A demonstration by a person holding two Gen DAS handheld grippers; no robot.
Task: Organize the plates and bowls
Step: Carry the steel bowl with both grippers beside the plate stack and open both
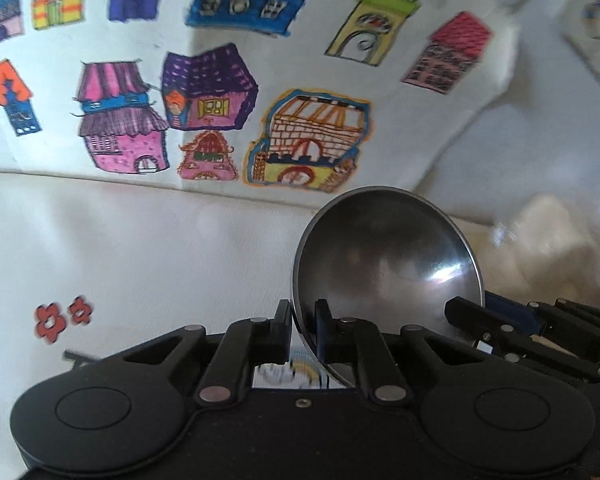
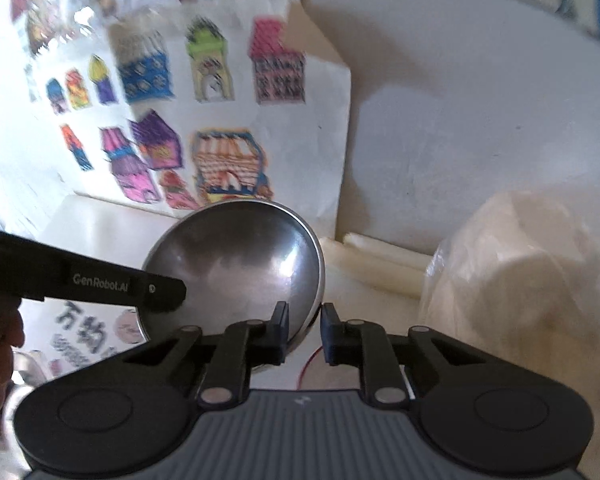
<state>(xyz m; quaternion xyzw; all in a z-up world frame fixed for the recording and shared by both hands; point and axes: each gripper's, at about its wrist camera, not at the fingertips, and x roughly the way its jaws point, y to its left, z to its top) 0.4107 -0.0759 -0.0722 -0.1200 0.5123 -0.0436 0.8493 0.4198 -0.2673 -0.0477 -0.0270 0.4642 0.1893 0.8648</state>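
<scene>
- Poster (image 1: 148,92), one: white sheet with drawn houses, standing behind the work surface; its lower edge met the white top.
- Bag (image 2: 532,280), one: pale, wrapped in plastic, at right, near the bowl.
- Bowl (image 1: 384,256), one: steel, tilted, held off the surface in front of the poster.
- Left gripper (image 1: 303,330), one: jaws clamped on the bowl's left rim.
- Right gripper (image 2: 305,330), one: jaws pinching the bowl's right rim.
- Open room: bare white top at left.
</scene>
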